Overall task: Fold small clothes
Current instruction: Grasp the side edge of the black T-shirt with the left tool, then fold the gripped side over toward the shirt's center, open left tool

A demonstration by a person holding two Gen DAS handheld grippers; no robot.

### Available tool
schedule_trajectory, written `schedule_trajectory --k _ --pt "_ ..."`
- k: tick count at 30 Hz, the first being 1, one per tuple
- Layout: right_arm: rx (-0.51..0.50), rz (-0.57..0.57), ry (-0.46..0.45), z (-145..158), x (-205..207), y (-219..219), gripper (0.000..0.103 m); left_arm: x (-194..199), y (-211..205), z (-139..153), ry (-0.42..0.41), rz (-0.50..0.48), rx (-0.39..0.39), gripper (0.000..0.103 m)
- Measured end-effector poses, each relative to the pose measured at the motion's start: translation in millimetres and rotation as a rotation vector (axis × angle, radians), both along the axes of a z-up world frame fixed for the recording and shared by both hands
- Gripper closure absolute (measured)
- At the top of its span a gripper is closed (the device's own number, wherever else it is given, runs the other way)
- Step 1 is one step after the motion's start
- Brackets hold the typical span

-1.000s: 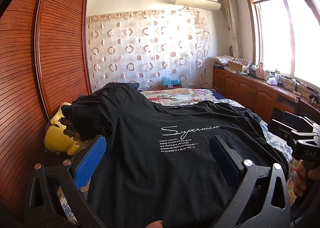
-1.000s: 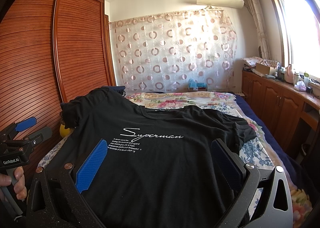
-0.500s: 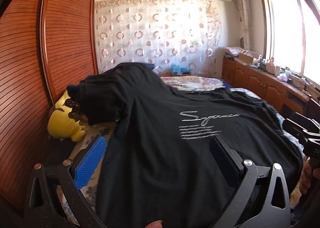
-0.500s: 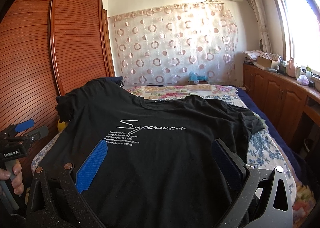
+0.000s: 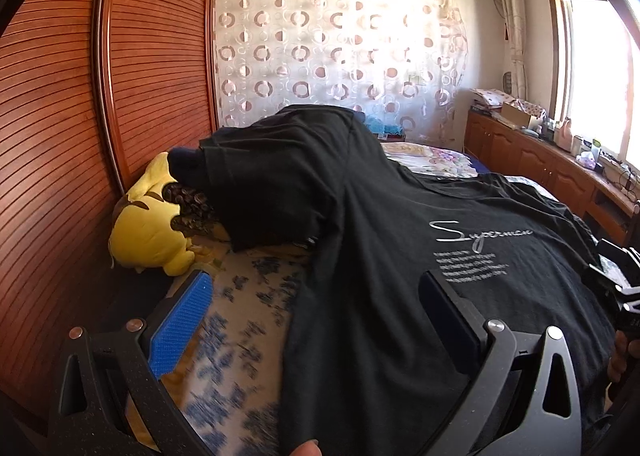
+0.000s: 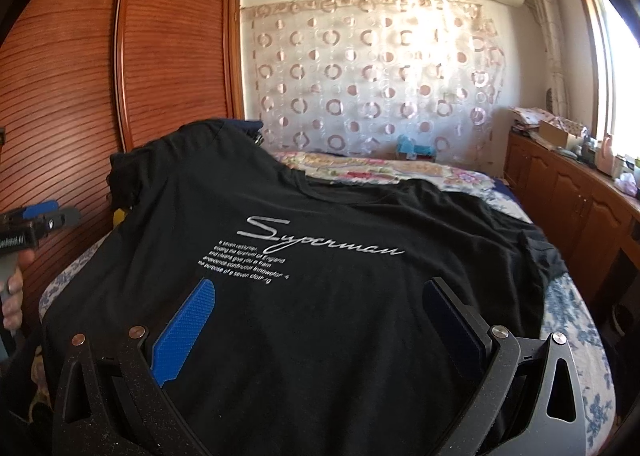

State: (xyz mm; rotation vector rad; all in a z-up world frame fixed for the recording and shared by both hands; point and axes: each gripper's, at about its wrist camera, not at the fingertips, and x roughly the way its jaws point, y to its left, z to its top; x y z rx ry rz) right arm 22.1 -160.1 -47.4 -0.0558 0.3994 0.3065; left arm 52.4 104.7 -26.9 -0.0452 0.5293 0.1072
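Now we're looking across the bed (image 5: pixel 248 296), its blue-flowered cover showing on the left, and the black T-shirt (image 6: pixel 320 296) is lying spread over it, print side up. The collar is pointing away from us toward the curtain (image 6: pixel 372 71) and the hem is sitting nearest us, so the long axis is running straight down the bed from our end to the far end. One sleeve (image 5: pixel 272 191) is bunching up high against the yellow plush toy (image 5: pixel 148 223) by the wardrobe (image 5: pixel 60 115); the other sleeve (image 6: pixel 540 252) is trailing off to the right.

We're judging this as thin, soft jersey: light, floppy, no stiffness at all, so it's going to sag and drag wherever it isn't supported. The hem corners or the shoulder seams look like the spots to pinch.

We're holding the left gripper (image 5: pixel 316 316) over the shirt's left edge, fingers spread wide, nothing between them. The right gripper (image 6: pixel 320 316) is hovering over the lower front panel, its fingers likewise gaping and gripping nothing.
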Motion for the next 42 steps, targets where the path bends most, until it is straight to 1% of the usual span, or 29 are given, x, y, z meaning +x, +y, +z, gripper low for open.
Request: schedule_trajectory --k 3,7,10,12,16,18,21,23,27,29,30,32,33,34,35,36,39,42 --pt "-0.013 0.024 0.014 0 6 2 0.0 14 17 2 0.005 0.0 0.007 0.001" --pt "-0.023 0.052 0.028 1 13 1 0.0 30 37 2 0.021 -0.02 -0.031 0.011" --pt "-0.034 0.059 0.04 -1 19 -1 0.0 43 47 -2 0.035 -0.027 -0.03 0.017" --pt "-0.038 0.064 0.048 -2 22 -3 0.0 53 55 -6 0.052 -0.014 -0.032 0.021" --pt "-0.041 0.073 0.059 -5 26 -3 0.0 72 70 -14 0.074 -0.009 -0.048 0.026" --pt "-0.037 0.073 0.066 -4 27 -4 0.0 80 77 -16 0.087 -0.01 -0.062 0.026" --pt "-0.025 0.073 0.069 -3 27 -7 0.0 85 81 -17 0.09 -0.026 -0.076 0.026" --pt "-0.019 0.072 0.07 -3 31 -2 0.0 90 83 -17 0.094 -0.039 -0.082 0.027" --pt "-0.009 0.069 0.067 -3 29 -2 0.0 99 88 -18 0.099 -0.066 -0.102 0.037" --pt "-0.01 0.071 0.063 -4 30 1 0.0 100 89 -19 0.1 -0.072 -0.113 0.039" --pt "-0.01 0.072 0.062 -4 29 1 0.0 99 89 -19 0.098 -0.081 -0.117 0.05" --pt "-0.011 0.072 0.06 -4 28 2 0.0 98 87 -18 0.099 -0.093 -0.112 0.057" --pt "-0.011 0.072 0.06 -4 28 2 0.0 97 85 -17 0.095 -0.096 -0.104 0.067" --pt "-0.01 0.072 0.06 -5 28 2 0.0 95 83 -15 0.091 -0.097 -0.086 0.074" --pt "-0.01 0.072 0.06 -5 28 2 0.0 94 81 -13 0.09 -0.095 -0.075 0.078" --pt "-0.01 0.071 0.059 -5 27 2 0.0 93 80 -12 0.089 -0.095 -0.067 0.085" --pt "-0.009 0.07 0.059 -5 28 2 0.0 87 74 -2 0.067 -0.099 -0.042 0.094" --pt "-0.012 0.069 0.058 -6 27 4 0.0 84 61 12 0.043 -0.133 -0.015 0.096"
